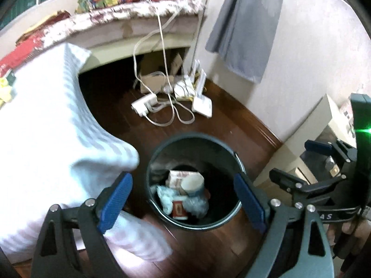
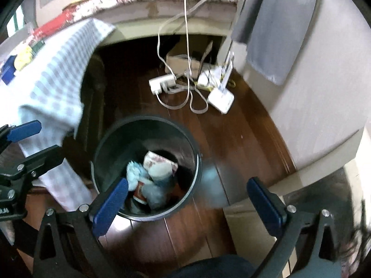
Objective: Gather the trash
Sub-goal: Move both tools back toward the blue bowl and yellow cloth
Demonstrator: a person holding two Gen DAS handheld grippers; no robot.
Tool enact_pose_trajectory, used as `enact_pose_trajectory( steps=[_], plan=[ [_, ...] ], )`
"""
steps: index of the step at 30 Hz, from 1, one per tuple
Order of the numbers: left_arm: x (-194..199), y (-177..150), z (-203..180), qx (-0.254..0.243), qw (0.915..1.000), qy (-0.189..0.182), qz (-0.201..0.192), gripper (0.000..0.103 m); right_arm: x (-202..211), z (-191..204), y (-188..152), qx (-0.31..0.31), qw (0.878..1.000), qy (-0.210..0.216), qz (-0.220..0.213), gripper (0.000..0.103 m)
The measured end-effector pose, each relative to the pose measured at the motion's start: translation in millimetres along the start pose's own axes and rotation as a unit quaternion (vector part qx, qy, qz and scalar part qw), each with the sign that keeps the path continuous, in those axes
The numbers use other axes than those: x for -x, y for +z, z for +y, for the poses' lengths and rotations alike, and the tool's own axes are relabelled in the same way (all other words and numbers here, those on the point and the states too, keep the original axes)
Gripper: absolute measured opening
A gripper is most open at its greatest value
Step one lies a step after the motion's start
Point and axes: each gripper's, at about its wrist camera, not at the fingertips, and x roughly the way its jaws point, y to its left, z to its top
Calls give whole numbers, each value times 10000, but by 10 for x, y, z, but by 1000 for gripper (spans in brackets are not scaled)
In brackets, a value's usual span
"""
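Observation:
A dark round bin stands on the wooden floor; in the right wrist view the bin sits left of centre. Inside lie a carton, a paper cup, crumpled pale tissue and a red-and-white packet. My left gripper hangs open above the bin's mouth, nothing between its blue pads. My right gripper is open too, over the bin's right rim and the floor, empty. The right gripper shows at the right edge of the left view, and the left gripper at the left edge of the right view.
A checked white cloth hangs off a table edge to the left of the bin. A power strip, white cables, a router and a cardboard box lie behind. A grey garment hangs on the wall; a pale cabinet stands right.

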Motion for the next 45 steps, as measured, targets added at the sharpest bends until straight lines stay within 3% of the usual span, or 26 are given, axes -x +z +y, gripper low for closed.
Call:
enact_pose_trajectory(
  steps=[15, 22, 26, 31, 38, 45],
  plan=[
    [515, 23, 583, 374, 9966, 511, -521, 91, 470, 665, 399, 557, 9958, 358, -638, 103],
    [799, -52, 1022, 607, 9907, 940, -768, 91, 677, 1109, 655, 745, 9865, 936, -1118, 103],
    [1001, -119, 1397, 845, 9845, 1198, -966, 91, 701, 1520, 863, 1000, 9757, 1405, -1352, 103],
    [1218, -214, 1959, 1228, 9730, 1613, -1102, 90, 700, 2089, 1049, 1432, 9679, 1555, -1360, 103],
    [1490, -193, 2717, 1379, 9539, 2294, -1361, 90, 677, 2761, 1483, 1630, 9551, 1934, -1546, 103],
    [1507, 25, 3285, 1465, 9450, 2496, -1527, 90, 486, 3347, 1972, 1776, 9467, 2113, -1657, 103]
  ],
)
